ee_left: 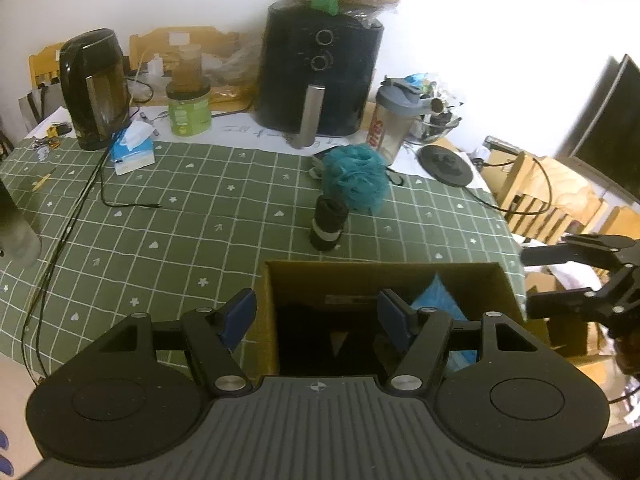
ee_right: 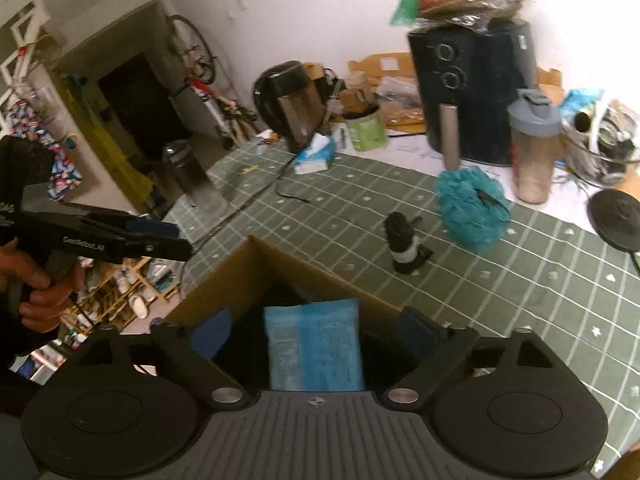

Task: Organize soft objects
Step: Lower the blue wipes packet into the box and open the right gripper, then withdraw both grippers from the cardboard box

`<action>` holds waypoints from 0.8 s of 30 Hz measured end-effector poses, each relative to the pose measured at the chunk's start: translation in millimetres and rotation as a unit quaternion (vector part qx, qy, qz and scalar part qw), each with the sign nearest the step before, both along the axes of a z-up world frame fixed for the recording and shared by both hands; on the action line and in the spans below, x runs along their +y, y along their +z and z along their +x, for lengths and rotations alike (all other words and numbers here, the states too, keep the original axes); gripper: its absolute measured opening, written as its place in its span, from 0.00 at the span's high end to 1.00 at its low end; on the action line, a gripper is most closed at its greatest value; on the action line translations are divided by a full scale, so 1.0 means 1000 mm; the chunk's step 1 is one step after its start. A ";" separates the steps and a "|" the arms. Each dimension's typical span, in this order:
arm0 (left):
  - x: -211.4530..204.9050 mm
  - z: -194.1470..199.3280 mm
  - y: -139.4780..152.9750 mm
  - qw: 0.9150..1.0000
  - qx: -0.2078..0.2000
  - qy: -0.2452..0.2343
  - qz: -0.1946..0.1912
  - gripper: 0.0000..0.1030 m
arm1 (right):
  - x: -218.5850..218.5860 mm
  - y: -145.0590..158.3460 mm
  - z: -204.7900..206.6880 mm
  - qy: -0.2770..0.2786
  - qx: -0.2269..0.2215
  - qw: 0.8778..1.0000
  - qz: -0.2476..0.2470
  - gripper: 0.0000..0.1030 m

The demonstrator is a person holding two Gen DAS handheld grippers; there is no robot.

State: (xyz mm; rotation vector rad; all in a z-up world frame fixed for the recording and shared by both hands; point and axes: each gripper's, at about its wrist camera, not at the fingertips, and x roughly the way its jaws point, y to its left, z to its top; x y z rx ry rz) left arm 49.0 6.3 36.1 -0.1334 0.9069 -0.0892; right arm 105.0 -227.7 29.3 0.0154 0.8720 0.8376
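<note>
A cardboard box [ee_left: 384, 270] stands open at the near table edge. My left gripper [ee_left: 317, 316] is open and straddles the box's left wall, with nothing pressed between the pads. My right gripper [ee_right: 314, 332] is open wide over the box [ee_right: 320, 276]. A blue cloth [ee_right: 314, 348] stands inside between its pads, which do not touch it. The same cloth [ee_left: 436, 300] shows at the box's right side. Beyond the box, a black rolled sock with a grey band [ee_left: 328, 226] [ee_right: 404, 246] and a teal bath pouf [ee_left: 356, 178] [ee_right: 472, 210] lie on the green checked cloth.
At the back are a black air fryer [ee_left: 320, 76], a kettle [ee_left: 94, 88], a green tub [ee_left: 189, 110], a tissue pack [ee_left: 132, 150], a shaker bottle [ee_left: 390, 120] and a glass bowl [ee_right: 600, 156]. Cables [ee_left: 80, 208] trail on the left. A black round lid [ee_left: 444, 164] and wooden chairs [ee_left: 540, 196] are at right.
</note>
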 end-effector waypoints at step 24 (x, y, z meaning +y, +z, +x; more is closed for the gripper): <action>0.023 0.006 -0.067 0.991 0.105 0.011 -0.080 0.31 | -0.007 -0.046 0.023 -0.048 0.118 0.992 -0.020 0.00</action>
